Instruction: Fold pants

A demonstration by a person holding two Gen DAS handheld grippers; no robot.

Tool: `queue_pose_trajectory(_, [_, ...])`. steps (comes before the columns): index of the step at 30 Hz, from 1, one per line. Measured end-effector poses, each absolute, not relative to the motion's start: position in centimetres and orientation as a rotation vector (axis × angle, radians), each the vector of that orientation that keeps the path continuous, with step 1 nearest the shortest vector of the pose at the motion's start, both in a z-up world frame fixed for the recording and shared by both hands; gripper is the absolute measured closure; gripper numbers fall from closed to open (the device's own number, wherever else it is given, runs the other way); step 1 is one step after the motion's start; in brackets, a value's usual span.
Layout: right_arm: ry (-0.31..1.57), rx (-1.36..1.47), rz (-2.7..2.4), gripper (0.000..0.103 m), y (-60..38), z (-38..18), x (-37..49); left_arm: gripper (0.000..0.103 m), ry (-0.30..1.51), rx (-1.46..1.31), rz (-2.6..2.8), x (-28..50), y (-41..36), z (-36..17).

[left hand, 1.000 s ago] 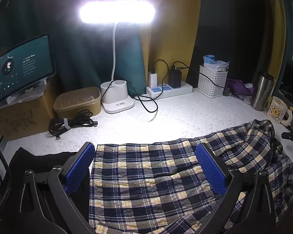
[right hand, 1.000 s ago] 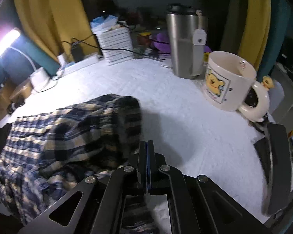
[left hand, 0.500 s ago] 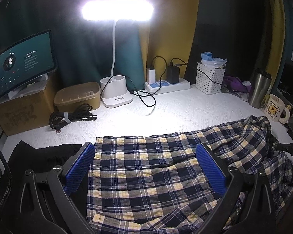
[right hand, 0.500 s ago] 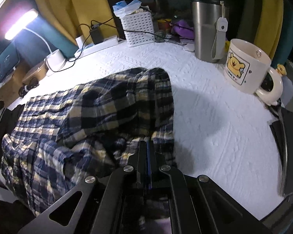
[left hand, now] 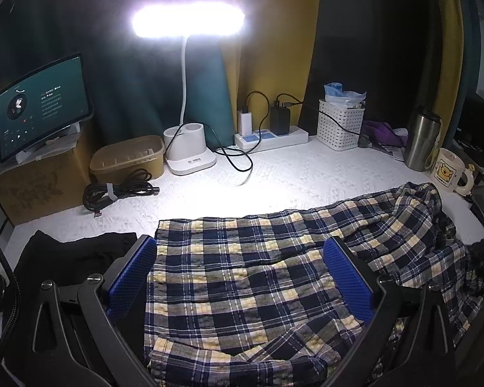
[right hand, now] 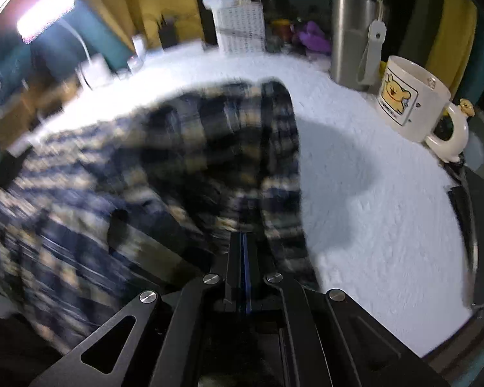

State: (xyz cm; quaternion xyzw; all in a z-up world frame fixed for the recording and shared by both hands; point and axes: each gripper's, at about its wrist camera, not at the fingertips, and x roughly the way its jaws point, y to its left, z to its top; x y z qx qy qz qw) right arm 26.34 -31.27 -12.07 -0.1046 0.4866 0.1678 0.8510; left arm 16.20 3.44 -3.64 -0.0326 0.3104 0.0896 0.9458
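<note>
My right gripper (right hand: pixel 243 248), low in its frame, is clamped tight on a bunched edge of the plaid pants (left hand: pixel 258 277) and has dragged it back toward me; a second ago that end lay farther off beside the mug (right hand: pixel 406 96). The fold has begun, I judge. My left gripper (left hand: pixel 240 277) hangs wide open over the flat cloth at lower centre, holding nothing, a little higher than before. The pants lie across the white bench (left hand: pixel 274 180).

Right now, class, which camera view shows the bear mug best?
The right wrist view: the bear mug is large and close, its picture and handle plain, beside the steel tumbler. In the left wrist view it sits small at the far right edge.
</note>
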Motion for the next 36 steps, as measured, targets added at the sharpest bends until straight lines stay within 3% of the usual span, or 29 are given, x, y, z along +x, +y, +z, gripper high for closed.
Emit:
queue_pose_trajectory(17, [0.95,-0.411,0.257,0.099,-31.0,-12.3,24.6,0.001,0.653,-0.086,0.189,15.8,3.4,-3.7])
queue_pose_trajectory(36, [0.941,-0.297,0.284,0.099,-33.1,-10.8,24.6,0.001,0.684,-0.135,0.16,15.8,4.5,-5.1])
